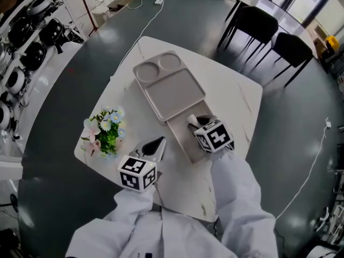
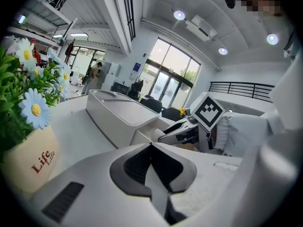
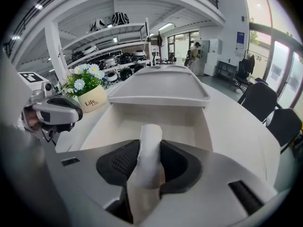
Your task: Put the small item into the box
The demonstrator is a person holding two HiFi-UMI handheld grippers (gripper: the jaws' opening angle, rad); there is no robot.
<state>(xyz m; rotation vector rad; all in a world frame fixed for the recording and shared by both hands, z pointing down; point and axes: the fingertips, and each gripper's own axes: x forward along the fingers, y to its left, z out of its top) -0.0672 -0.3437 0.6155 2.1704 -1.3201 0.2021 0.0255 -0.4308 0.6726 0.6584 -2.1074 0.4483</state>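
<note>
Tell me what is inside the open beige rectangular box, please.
The beige rectangular box shows only bare floor and walls. The white rolled item, clamped in the right gripper, hangs over it. The gripper hides the near part of the floor.

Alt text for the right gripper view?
Right gripper clamps a white roll over the open box, with the lid behind it. Flower pot and left gripper show at left.
</note>
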